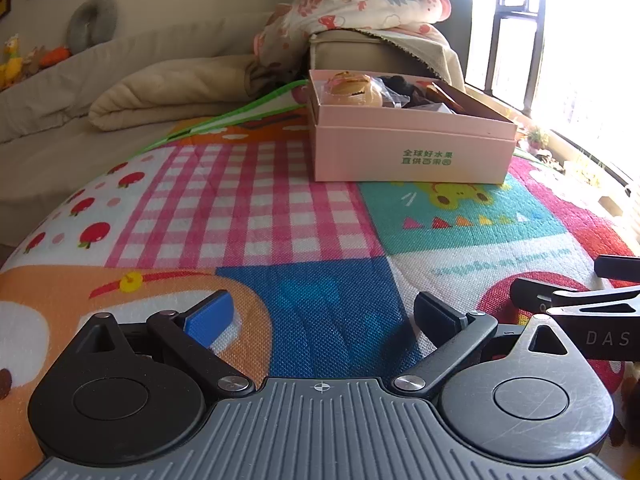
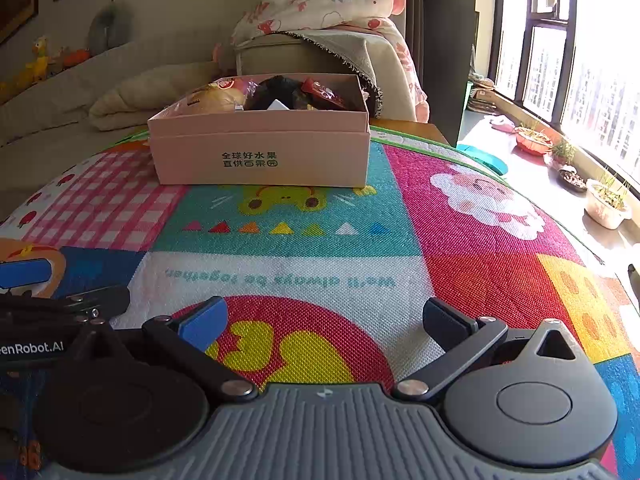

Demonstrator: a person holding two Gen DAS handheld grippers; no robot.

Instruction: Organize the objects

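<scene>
Both grippers sit low over the mat (image 1: 256, 208) with nothing in them: left gripper (image 1: 320, 318) has its jaws spread wide, blue pad (image 1: 210, 318) on one side and black pad on the other, and the right gripper (image 2: 326, 322) is spread the same way, also empty. They're side by side, since each one pokes into the edge of the other's view. Under and between the fingers it's just the colourful patchwork mat, no loose item anywhere on it that I can spot. Further out, straight ahead, is the pink box (image 1: 412, 148) with green lettering on the front, lid off, standing on the mat near its far edge. It's already packed: a wrapped bun (image 1: 354, 90) at one end, dark wrapped stuff in the middle, a red packet (image 2: 322, 92) at the other. From the left gripper the box lies ahead and a bit to the right; from the right gripper it's ahead and slightly left, well apart from both. Behind it there's a couch with a folded blanket (image 1: 168, 92), and a window off to the right. My guess is the sorting is either done or about to start from the box, can't tell which. If there's a next move, it'd mean reaching forward to the box and going in from above, because its walls block a flat approach.
</scene>
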